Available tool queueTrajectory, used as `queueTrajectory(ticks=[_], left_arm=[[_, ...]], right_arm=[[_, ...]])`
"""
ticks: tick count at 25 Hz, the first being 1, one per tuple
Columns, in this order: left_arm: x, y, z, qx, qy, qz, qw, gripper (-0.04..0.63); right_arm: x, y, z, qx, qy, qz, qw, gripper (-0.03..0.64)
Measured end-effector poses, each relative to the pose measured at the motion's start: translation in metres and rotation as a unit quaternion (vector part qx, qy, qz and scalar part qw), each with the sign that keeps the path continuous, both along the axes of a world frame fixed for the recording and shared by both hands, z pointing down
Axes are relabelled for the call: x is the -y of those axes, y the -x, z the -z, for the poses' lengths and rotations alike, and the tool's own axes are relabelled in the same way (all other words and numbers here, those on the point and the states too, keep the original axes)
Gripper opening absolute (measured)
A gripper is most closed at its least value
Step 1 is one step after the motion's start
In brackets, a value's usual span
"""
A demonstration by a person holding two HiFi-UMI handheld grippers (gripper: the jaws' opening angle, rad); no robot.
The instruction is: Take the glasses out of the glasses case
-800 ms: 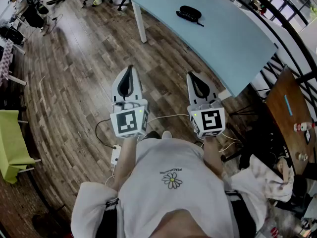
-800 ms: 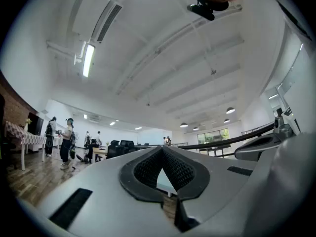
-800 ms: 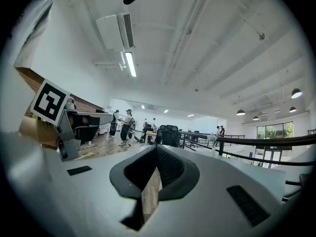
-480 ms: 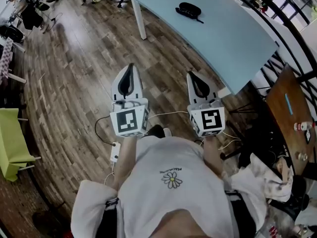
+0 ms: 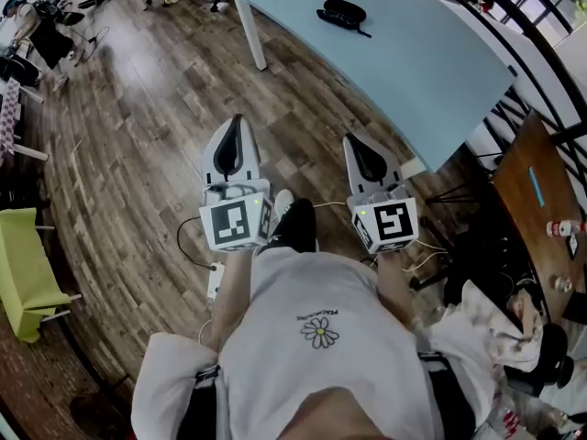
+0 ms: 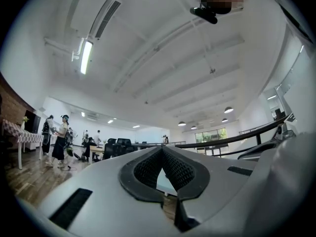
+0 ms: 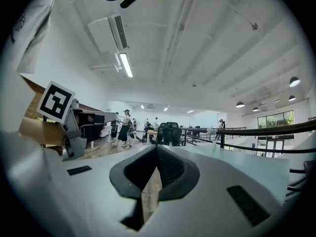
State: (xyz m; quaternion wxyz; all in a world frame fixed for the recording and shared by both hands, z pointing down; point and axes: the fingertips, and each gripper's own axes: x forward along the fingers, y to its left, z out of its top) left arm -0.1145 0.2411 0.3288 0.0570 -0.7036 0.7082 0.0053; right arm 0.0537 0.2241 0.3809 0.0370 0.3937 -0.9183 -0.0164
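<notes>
Ahead of both grippers, well apart from them, the glasses case [image 5: 341, 13] is lying on the light blue table [image 5: 431, 71].
We are holding the left gripper [image 5: 236, 128] and the right gripper [image 5: 356, 143] level and side by side over the wooden floor [image 5: 138, 136], each with its jaws pressing together on nothing; the dark case is sitting far beyond their tips, more in line with the right gripper than the left.

The glasses case [image 5: 341, 13] lies on the table [image 5: 431, 71], toward its far left end. I hold my left tongs [image 5: 236, 122] and right tongs [image 5: 354, 141] side by side before the table, over the floor [image 5: 138, 154], well apart from the case.
</notes>
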Motion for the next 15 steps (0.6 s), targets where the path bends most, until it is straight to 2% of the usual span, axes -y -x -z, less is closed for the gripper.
queueTrajectory(ticks=[8,15], left_arm=[[0.039,-0.006,0.0,-0.001,-0.006,-0.026,0.9996,0.017],[0.096,0.002,-0.01,-0.025,-0.007,-0.038,0.9989,0.017]], right_arm=[[0.022,-0.009,-0.006,-0.013,0.002,-0.018,1.0,0.009],[0.072,-0.011,-0.014,-0.027,0.003,-0.035,0.999,0.009]])
